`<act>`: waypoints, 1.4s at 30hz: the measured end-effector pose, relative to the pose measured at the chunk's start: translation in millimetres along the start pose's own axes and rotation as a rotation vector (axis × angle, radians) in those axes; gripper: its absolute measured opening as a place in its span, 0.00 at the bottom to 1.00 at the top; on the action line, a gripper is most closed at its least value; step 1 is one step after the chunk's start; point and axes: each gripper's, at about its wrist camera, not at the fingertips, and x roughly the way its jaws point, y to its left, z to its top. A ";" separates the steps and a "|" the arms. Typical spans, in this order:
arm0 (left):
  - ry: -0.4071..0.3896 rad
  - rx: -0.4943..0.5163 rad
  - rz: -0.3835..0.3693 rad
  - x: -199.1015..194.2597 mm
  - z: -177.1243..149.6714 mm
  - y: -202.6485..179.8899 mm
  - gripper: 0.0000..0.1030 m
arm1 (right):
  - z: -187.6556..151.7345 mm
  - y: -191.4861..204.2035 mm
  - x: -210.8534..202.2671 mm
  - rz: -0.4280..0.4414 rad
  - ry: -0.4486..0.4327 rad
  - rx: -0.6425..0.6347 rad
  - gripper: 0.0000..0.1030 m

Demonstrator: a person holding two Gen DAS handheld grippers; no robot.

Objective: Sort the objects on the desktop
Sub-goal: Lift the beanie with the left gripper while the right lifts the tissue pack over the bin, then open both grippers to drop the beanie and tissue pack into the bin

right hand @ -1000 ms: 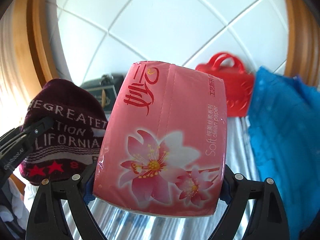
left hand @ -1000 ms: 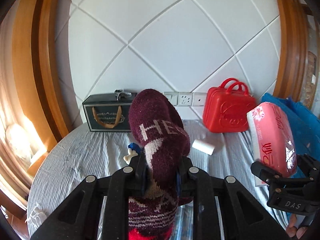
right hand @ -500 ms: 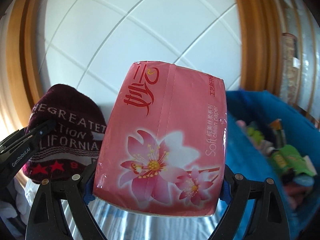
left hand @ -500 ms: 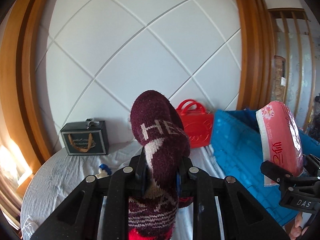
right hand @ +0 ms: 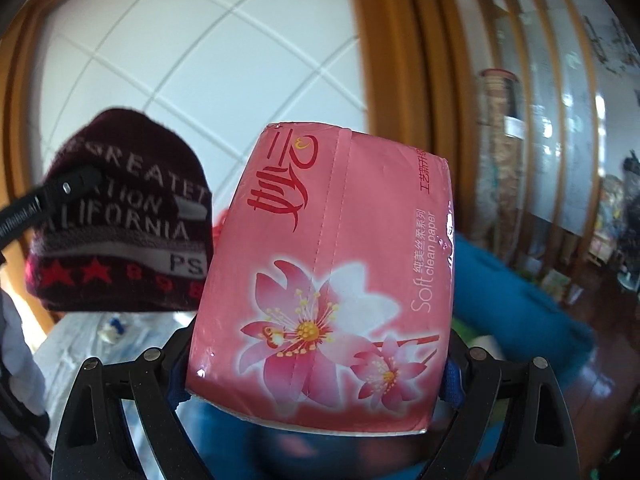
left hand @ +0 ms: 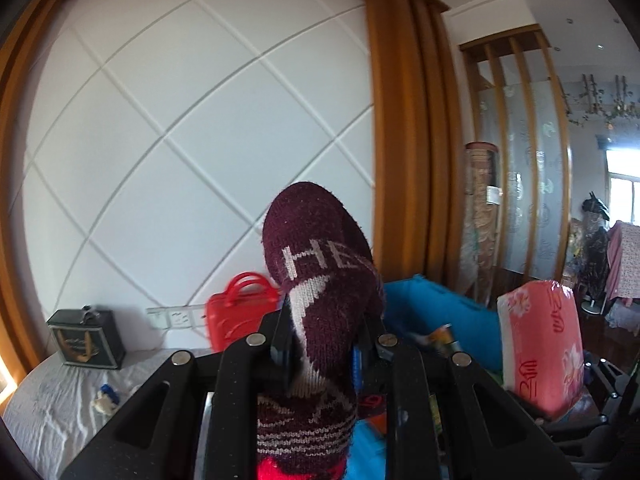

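Above the blue bin [left hand: 436, 308] beside the desk [left hand: 44, 404], the left gripper [left hand: 326, 344] is pinching a maroon knit hat [left hand: 320, 272] between nearly closed fingers, while the right gripper [right hand: 316, 376] is clamping a pink tissue pack [right hand: 332, 280] across its width with fingers spread wide. Both things are hanging in the air, the pack just right of the hat. To do this well, each load should probably be carried fully past the bin's near wall and lowered inside before letting go, one hand at a time, so neither is catching the rim.
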 end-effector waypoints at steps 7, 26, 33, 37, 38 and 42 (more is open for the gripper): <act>0.116 0.023 -0.043 41.5 -15.6 -118.6 0.20 | -7.0 -94.6 24.1 -0.025 0.078 -0.001 0.89; 0.310 0.114 0.131 76.3 -77.3 -170.0 0.60 | -22.5 -130.1 76.6 -0.016 0.155 -0.104 0.90; 0.286 0.122 0.135 64.7 -74.0 -168.1 0.74 | -23.1 -131.1 78.3 -0.006 0.146 -0.117 0.92; 0.279 0.099 0.138 57.6 -72.3 -162.0 0.74 | -20.0 -130.8 67.1 -0.013 0.126 -0.115 1.00; 0.275 0.096 0.142 55.0 -71.5 -160.1 0.74 | -19.8 -131.5 64.3 -0.014 0.124 -0.112 1.00; 0.251 0.076 0.148 42.0 -68.4 -149.4 0.76 | -19.0 -130.6 53.1 -0.006 0.123 -0.101 1.00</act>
